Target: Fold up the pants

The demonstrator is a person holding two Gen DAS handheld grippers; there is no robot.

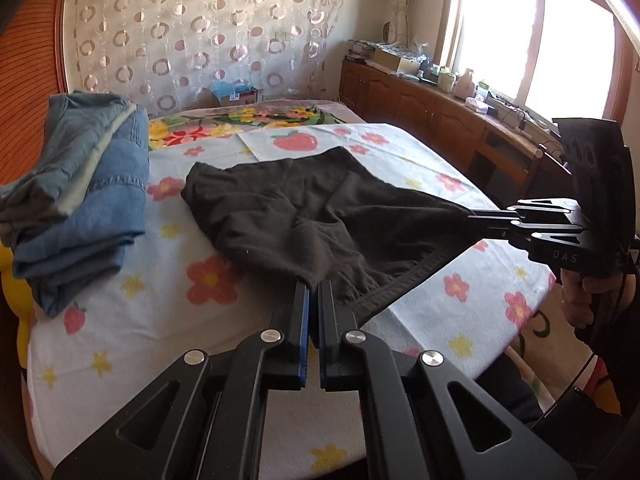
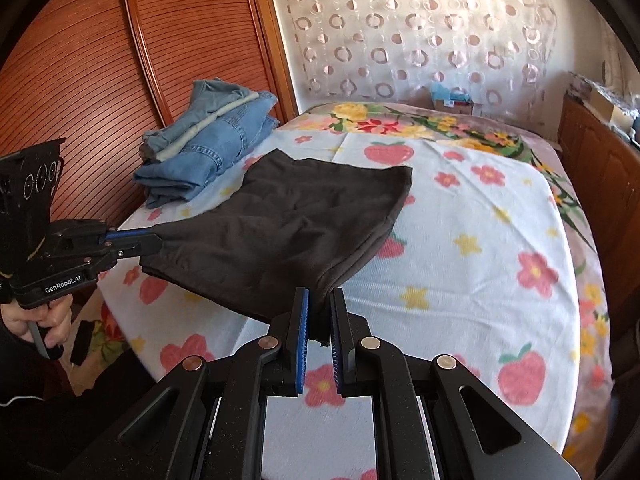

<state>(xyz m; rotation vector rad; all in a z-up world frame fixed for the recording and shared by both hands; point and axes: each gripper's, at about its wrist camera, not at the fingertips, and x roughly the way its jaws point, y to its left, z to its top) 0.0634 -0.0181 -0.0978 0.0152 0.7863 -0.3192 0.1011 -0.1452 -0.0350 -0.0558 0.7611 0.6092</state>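
Dark brown pants (image 1: 304,216) lie partly on the flowered bed, their near edge lifted and stretched between my two grippers. My left gripper (image 1: 314,292) is shut on one near corner of the waistband. It also shows in the right wrist view (image 2: 154,240), pinching the left corner. My right gripper (image 2: 319,300) is shut on the other near corner of the pants (image 2: 296,216). It also shows in the left wrist view (image 1: 472,216), at the right end of the taut hem. The far part of the pants rests flat on the bed.
A pile of folded blue jeans (image 1: 84,184) sits at the bed's left side, also in the right wrist view (image 2: 208,136), by a wooden slatted wall (image 2: 100,72). The bedsheet (image 2: 460,240) spreads to the right. A wooden cabinet (image 1: 440,120) with clutter runs under the window.
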